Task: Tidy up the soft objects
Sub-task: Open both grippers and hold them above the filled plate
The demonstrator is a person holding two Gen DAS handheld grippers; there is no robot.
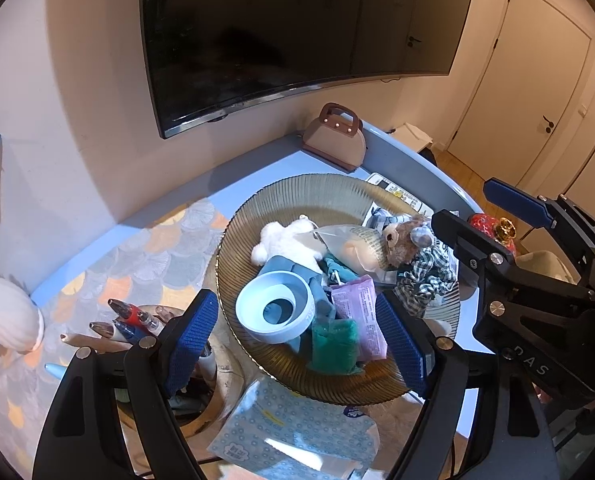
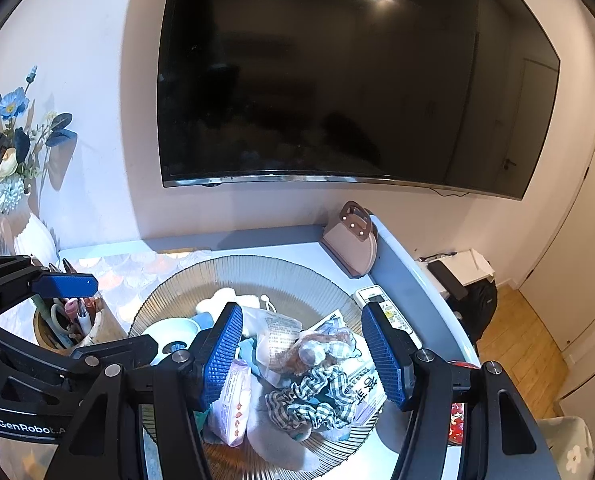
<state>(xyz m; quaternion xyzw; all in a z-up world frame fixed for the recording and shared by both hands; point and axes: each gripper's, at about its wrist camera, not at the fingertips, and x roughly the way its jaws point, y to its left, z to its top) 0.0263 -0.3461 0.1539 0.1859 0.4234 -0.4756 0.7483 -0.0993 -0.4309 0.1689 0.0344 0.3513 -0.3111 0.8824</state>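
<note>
Both grippers hang open and empty over the plate (image 2: 257, 276), right gripper (image 2: 302, 354) nearest, bear (image 2: 311, 350) straight ahead between its fingers, left gripper (image 1: 297, 344) over the tape roll (image 1: 275, 307).

Two wrist fisheyes, both angled down at the same ribbed plate (image 1: 297, 192) on the blue table (image 1: 257, 168), wall TV (image 1: 297, 40) behind.

Left wrist view: sits close over the plate's near-left edge, facing forward-right; pen holder (image 1: 193, 380) just under its left finger. The right gripper (image 1: 497, 224) enters from the right.

Right wrist view: close over the plate's near-right side, looking forward with a slightly flatter tilt, so more TV and wall fill the frame. The left gripper (image 2: 65, 285) shows at the left edge.

Shared: plate pile, checked scrunchie (image 1: 425, 276), pink handbag (image 1: 337, 140), remote (image 2: 389, 310), TV, door side at right.
</note>
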